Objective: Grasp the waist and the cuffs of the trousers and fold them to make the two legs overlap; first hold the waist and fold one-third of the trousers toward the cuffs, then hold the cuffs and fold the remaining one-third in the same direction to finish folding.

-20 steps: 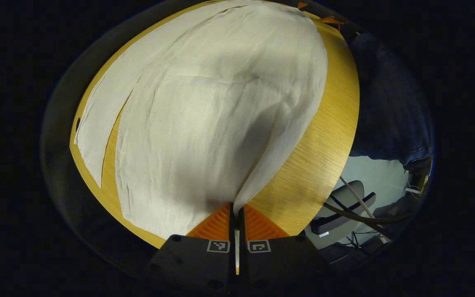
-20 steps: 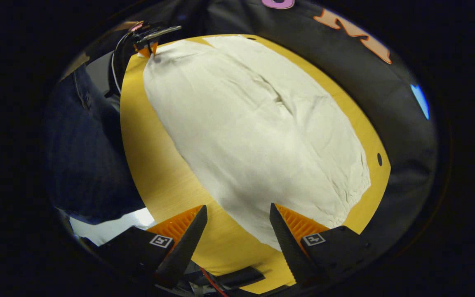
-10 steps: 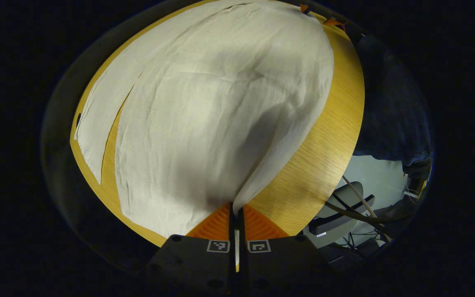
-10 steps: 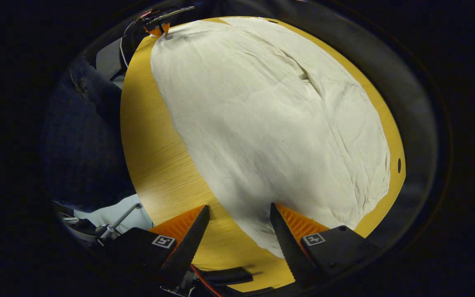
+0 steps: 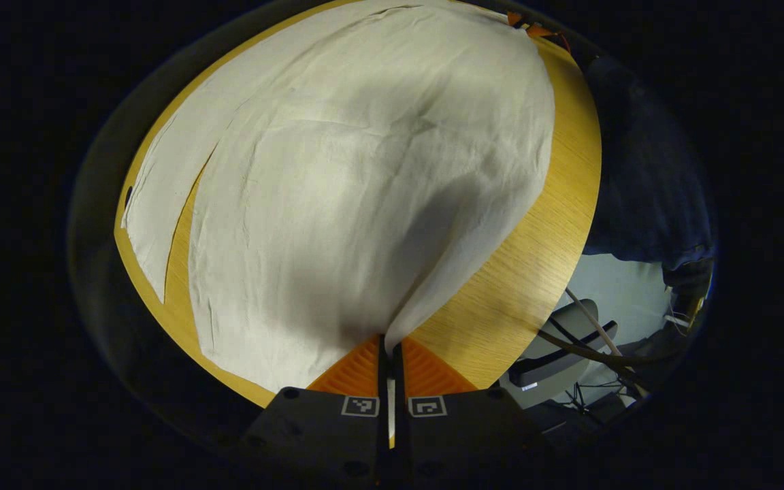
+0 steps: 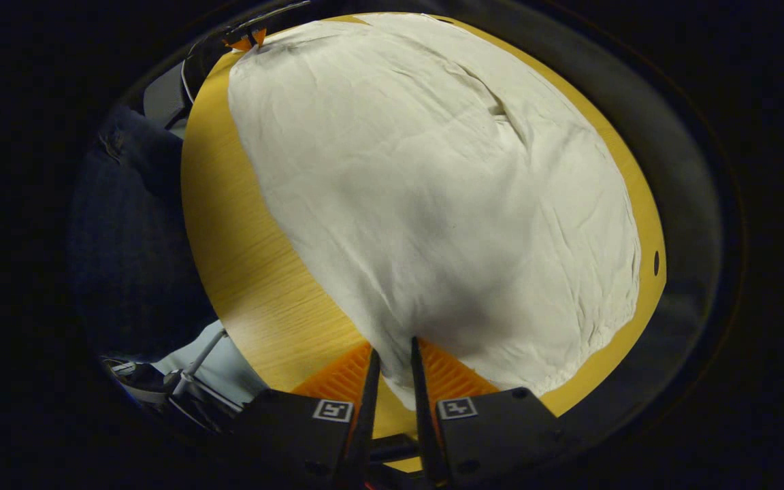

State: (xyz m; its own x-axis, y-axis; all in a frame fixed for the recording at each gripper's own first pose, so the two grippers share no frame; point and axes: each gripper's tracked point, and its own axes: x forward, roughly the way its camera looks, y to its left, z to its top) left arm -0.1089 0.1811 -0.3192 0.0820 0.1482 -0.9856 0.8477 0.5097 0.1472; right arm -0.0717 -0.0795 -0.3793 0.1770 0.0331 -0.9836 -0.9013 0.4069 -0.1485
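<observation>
Cream trousers [image 5: 365, 170] lie spread over a round wooden table [image 5: 521, 272]. Their two legs part in a narrow slit at the left of the left gripper view. My left gripper [image 5: 386, 340] is shut on the near corner of a trouser leg end, and the cloth rises to it in a shadowed ridge. In the right gripper view the trousers [image 6: 433, 190] cover most of the table [image 6: 242, 258]. My right gripper [image 6: 392, 354] has its fingers drawn close on the near corner of the cloth. The left gripper [image 6: 249, 39] shows small at the far end, and the right gripper [image 5: 528, 26] likewise.
A person in dark clothes [image 5: 644, 170] stands at the table's side, also in the right gripper view [image 6: 133, 238]. A chair base and cables [image 5: 569, 340] lie on the pale floor beyond the table edge. A small hole [image 6: 656, 263] marks the tabletop near its rim.
The right gripper went from wide open beside the cloth edge to closed on the trousers' corner, moving slightly forward. The left gripper kept its hold and barely moved.
</observation>
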